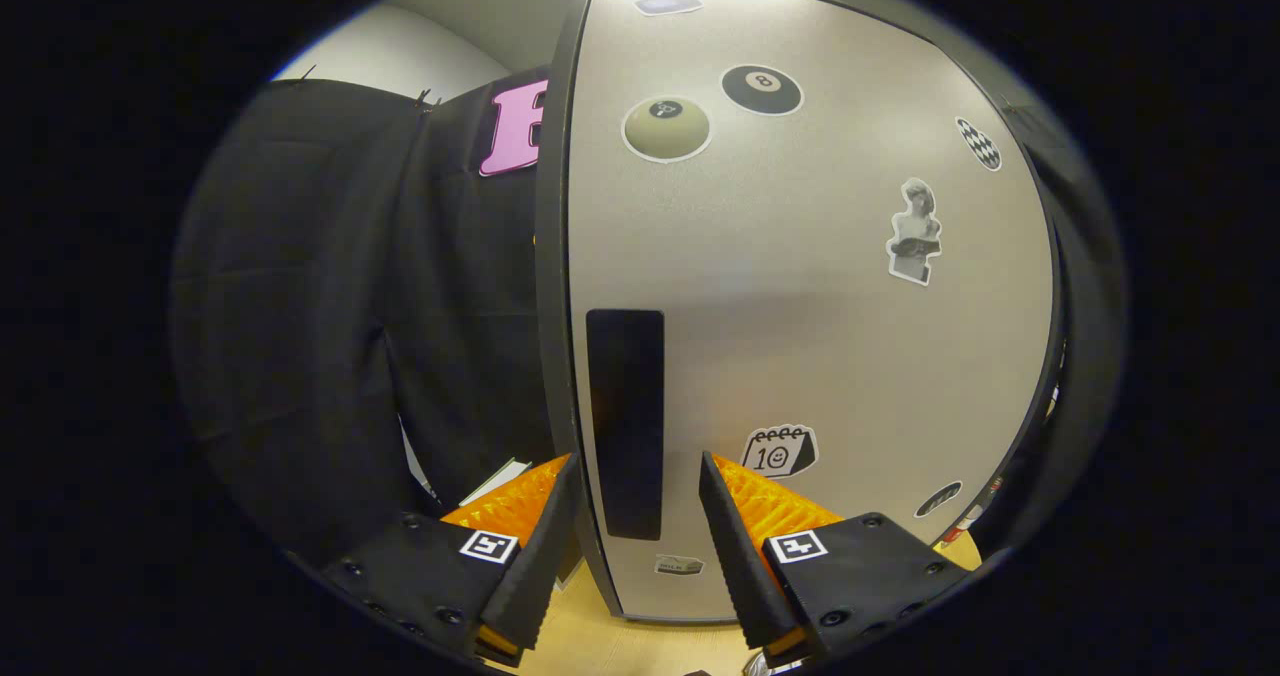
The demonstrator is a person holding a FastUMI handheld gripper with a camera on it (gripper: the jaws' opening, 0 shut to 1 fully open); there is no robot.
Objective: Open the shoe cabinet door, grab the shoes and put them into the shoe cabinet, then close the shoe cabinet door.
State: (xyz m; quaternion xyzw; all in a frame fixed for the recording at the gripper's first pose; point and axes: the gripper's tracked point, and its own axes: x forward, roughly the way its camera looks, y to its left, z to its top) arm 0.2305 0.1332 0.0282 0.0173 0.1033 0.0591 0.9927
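Observation:
The shoe cabinet door (pixel 800 306) is a tall grey panel with several stickers on it, standing close in front of me. A black upright handle (pixel 625 421) sits near the door's dark left edge (pixel 552 256). My gripper (pixel 638 461) is open. Its fingers straddle the lower part of the handle, with the left finger (pixel 545 546) just outside the door's edge and the right finger (pixel 735 546) over the door face. A small gap shows on each side of the handle. I cannot tell whether the door is fully shut.
Black cloth (pixel 350 306) hangs to the left of the cabinet. Below the door lies a light wooden surface (pixel 620 646). A white flat object (pixel 495 481) shows behind the left finger. Small items (pixel 965 526) peek out past the door's lower right edge.

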